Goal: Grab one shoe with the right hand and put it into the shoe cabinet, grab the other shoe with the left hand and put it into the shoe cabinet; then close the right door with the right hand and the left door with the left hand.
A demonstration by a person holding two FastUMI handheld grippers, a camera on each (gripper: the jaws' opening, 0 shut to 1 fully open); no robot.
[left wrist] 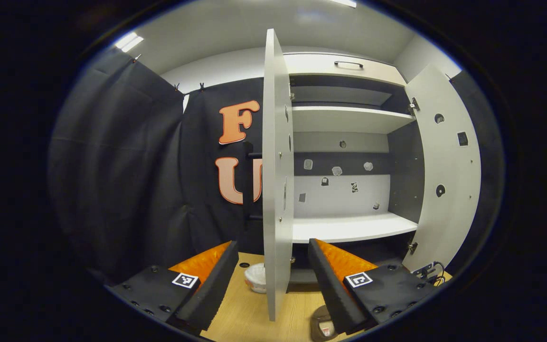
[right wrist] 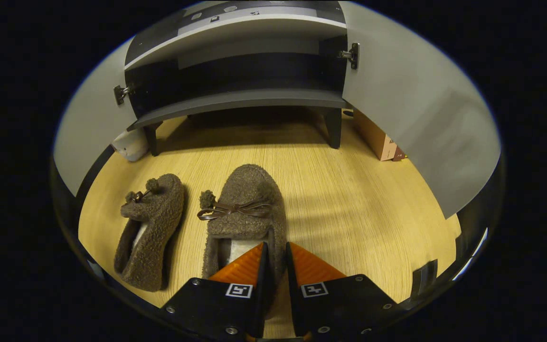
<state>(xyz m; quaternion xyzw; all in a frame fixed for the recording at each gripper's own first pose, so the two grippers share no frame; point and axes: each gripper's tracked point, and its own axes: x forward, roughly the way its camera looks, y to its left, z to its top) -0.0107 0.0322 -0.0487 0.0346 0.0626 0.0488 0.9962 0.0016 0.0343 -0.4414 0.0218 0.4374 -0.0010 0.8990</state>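
Note:
Two brown fuzzy shoes lie side by side on the wooden floor in the right gripper view. The right shoe (right wrist: 247, 199) carries a brown bow, and the left shoe (right wrist: 152, 223) has pompoms. My right gripper (right wrist: 276, 248) is shut on the right shoe's side wall, one finger inside the opening and one outside. The shoe rests on the floor. The shoe cabinet (left wrist: 349, 118) stands with both doors open. My left gripper (left wrist: 272, 244) is open and holds nothing, facing the edge of the left door (left wrist: 273, 166). A bit of a brown shoe (left wrist: 322, 327) shows by its right finger.
The cabinet's right door (left wrist: 444, 166) swings wide. White shelves (left wrist: 354, 227) sit inside, and the low dark compartment (right wrist: 235, 80) opens just above the floor. A cardboard box (right wrist: 378, 135) stands right of the cabinet leg. A white object (right wrist: 131, 142) lies by the left leg.

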